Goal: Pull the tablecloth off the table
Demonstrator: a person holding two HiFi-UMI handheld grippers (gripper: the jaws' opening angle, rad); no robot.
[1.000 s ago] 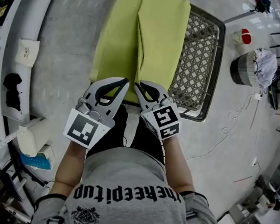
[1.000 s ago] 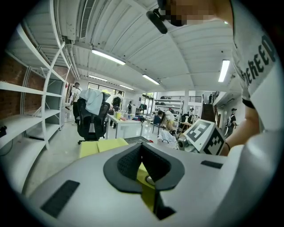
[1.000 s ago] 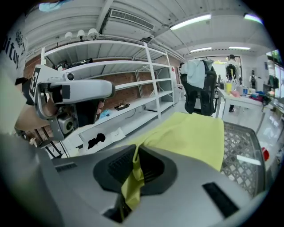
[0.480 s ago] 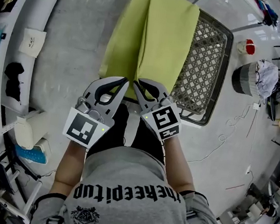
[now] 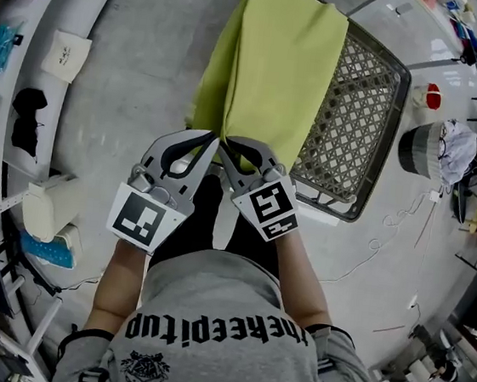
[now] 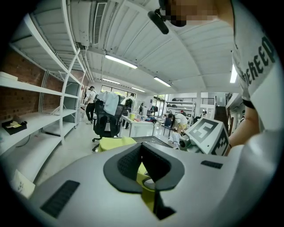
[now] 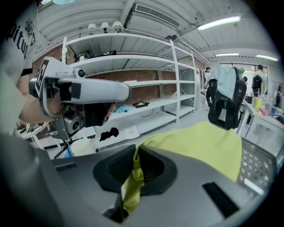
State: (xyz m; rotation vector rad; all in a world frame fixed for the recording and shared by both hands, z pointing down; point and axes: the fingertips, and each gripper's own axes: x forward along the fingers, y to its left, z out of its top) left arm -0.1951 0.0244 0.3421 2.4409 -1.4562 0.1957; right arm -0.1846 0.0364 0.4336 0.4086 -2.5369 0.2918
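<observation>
Grey concrete floor (image 5: 130, 88) lies under a metal mesh table (image 5: 357, 122). Ahead of both grippers, the yellow-green tablecloth (image 5: 274, 70) hangs over it. The left gripper (image 5: 211, 142) and the right gripper (image 5: 229, 145) each squeeze tight on its near edge. Only the gripper views show white shelves (image 7: 146, 84) and a black chair (image 6: 105, 123). Letters on the grey shirt (image 5: 209, 298) end in "pitup".

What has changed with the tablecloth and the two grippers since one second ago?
The tablecloth has narrowed: its two halves, side by side before, have drawn together over the mesh table. The right gripper has rolled slightly. It and the left gripper stay shut on the cloth's near edge, close together.
</observation>
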